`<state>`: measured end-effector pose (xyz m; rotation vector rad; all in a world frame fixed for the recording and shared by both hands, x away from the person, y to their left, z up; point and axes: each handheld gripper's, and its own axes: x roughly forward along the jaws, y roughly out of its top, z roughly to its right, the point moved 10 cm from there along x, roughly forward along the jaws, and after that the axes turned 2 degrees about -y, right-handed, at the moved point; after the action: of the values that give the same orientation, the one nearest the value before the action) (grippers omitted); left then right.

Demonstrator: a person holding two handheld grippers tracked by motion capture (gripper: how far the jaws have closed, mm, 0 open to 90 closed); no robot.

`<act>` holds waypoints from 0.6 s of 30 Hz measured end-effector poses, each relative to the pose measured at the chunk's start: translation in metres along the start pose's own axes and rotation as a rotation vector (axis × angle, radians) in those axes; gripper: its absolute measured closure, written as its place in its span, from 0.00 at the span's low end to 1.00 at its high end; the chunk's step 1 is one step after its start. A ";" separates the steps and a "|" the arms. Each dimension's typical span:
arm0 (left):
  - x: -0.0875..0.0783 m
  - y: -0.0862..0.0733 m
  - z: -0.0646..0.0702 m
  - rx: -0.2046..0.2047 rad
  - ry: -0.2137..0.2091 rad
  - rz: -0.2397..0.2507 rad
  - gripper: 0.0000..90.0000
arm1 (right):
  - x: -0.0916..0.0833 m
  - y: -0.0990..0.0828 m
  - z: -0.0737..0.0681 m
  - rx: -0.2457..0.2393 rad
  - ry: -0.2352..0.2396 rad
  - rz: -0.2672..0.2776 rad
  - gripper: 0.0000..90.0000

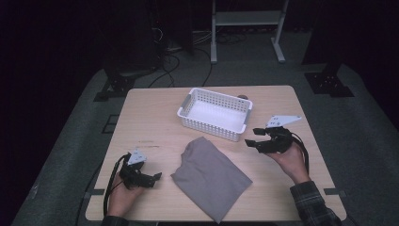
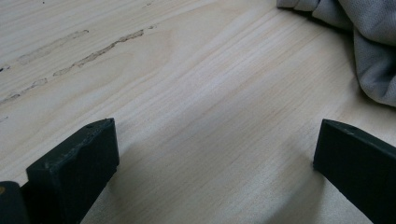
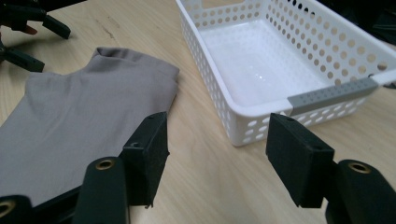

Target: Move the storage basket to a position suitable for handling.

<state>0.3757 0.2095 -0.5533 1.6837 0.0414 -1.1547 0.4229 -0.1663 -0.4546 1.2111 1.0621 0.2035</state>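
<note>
A folded grey cloth (image 1: 209, 176) lies flat on the wooden table (image 1: 150, 117), near its front edge. Behind it stands an empty white perforated basket (image 1: 211, 127) with grey handles. My left gripper (image 1: 156, 177) rests low at the cloth's left, jaws wide apart and open over bare wood (image 2: 215, 154), with the cloth's edge (image 2: 369, 42) at the upper right. My right gripper (image 1: 252, 136) hovers to the right of the basket's near corner, open, with nothing between its jaws (image 3: 217, 140). Ahead of it are the cloth (image 3: 79, 116), the basket (image 3: 198, 56) and the left gripper (image 3: 57, 50).
A small dark round thing (image 1: 242, 97) sits just behind the basket. Beyond the table are a metal stand (image 1: 247, 19), floor cables (image 1: 164, 61) and black bases (image 1: 329, 82). Bare wood stretches along the table's left side.
</note>
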 end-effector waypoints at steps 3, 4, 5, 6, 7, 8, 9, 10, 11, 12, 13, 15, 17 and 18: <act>0.000 0.000 0.000 0.002 0.000 0.000 0.00 | 0.003 0.005 0.000 -0.009 0.006 -0.002 0.45; 0.000 0.000 0.000 0.002 0.000 0.000 0.00 | 0.004 0.007 0.000 -0.011 0.009 -0.004 0.47; 0.000 0.000 0.000 0.001 0.001 0.001 0.00 | 0.006 0.009 0.000 -0.015 0.015 -0.006 0.48; 0.000 0.000 0.000 0.003 0.000 -0.003 0.00 | 0.007 0.010 0.001 -0.024 0.014 -0.008 0.48; 0.000 0.000 0.000 0.003 0.000 -0.003 0.00 | 0.009 0.012 0.000 -0.024 0.018 -0.012 0.49; 0.000 0.000 0.000 0.003 0.000 -0.003 0.00 | 0.011 0.013 0.000 -0.023 0.022 -0.016 0.50; 0.000 0.000 0.000 0.003 0.000 -0.002 0.00 | 0.012 0.014 0.001 -0.027 0.020 -0.017 0.51; 0.000 0.000 0.000 -0.001 0.000 0.001 0.00 | 0.014 0.016 0.001 -0.029 0.021 -0.015 0.51; 0.000 0.000 0.000 0.000 0.000 -0.001 0.00 | 0.016 0.017 0.001 -0.026 0.028 -0.017 0.52; 0.000 0.000 0.000 0.000 0.000 0.000 0.00 | 0.017 0.018 0.001 -0.026 0.032 -0.019 0.53; 0.000 0.000 0.000 0.000 0.000 -0.001 0.00 | 0.019 0.020 0.002 -0.025 0.030 -0.018 0.53; 0.000 0.000 0.000 0.000 0.000 -0.001 0.00 | 0.023 0.022 0.001 -0.022 0.039 -0.019 0.55; 0.000 0.000 0.000 0.002 0.000 -0.002 0.00 | 0.027 0.024 0.000 -0.029 0.044 -0.030 0.57; 0.000 0.000 0.000 0.002 0.000 -0.003 0.00 | 0.030 0.025 0.000 -0.027 0.049 -0.033 0.58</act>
<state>0.3756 0.2098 -0.5534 1.6861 0.0422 -1.1576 0.4481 -0.1371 -0.4500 1.1690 1.1173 0.2221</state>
